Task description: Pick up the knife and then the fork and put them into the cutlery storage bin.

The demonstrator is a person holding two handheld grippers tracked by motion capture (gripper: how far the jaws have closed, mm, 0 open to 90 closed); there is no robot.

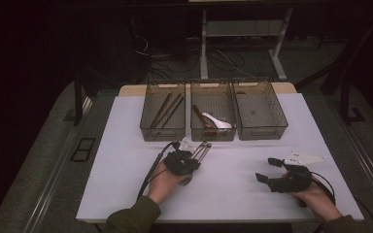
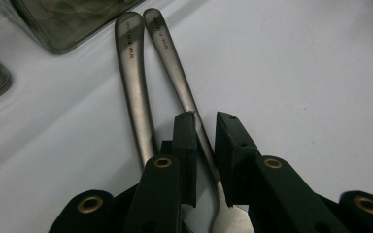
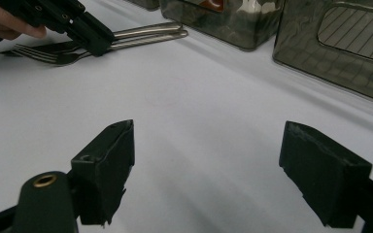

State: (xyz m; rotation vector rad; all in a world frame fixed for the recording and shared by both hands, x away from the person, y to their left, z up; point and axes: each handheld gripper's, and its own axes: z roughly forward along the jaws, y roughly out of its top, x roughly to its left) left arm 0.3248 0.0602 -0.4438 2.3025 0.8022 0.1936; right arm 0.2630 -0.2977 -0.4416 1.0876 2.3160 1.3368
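With the left tool (image 2: 205, 131) narrowed around the handle of one fork (image 2: 175, 73) lying at the lower centre of the worktop (image 1: 126, 145), close fully on that handle alone, leaving the second fork (image 2: 133, 82) behind.

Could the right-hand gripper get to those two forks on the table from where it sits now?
Probably yes. The right gripper stands open, with bare white table between it and the forks. But the left gripper already straddles one fork's handle, so it would crowd that spot.
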